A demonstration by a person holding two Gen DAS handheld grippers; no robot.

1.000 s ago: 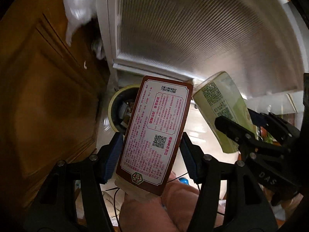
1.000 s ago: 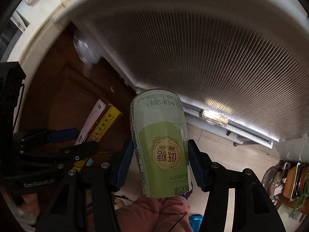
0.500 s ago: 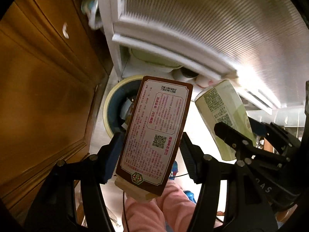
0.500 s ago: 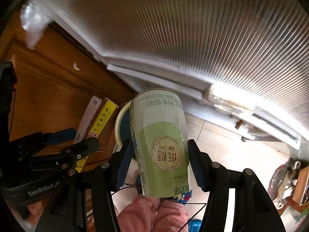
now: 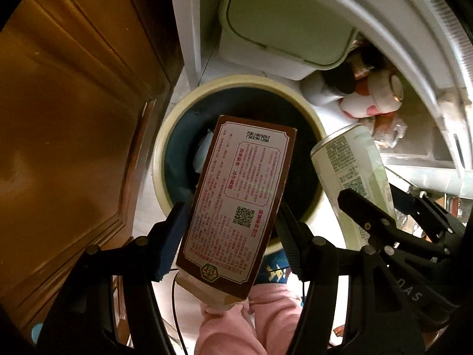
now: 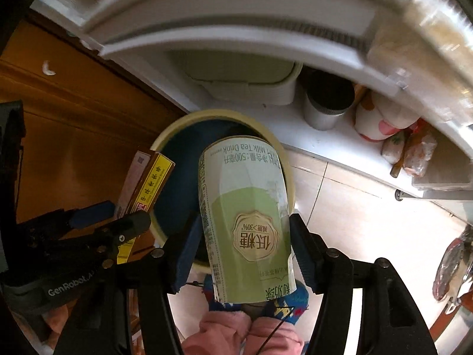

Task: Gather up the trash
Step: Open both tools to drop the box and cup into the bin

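Tools first: our left tool (image 5: 229,230) pinches the red carton (image 5: 236,204) mid-frame over the round bin (image 5: 165,136); our right tool's (image 6: 242,248) jaws are opening around the green milk-tea can (image 6: 245,224)

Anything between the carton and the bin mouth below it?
Nothing: left wrist view shows the carton directly over the open bin, no lid or object between.
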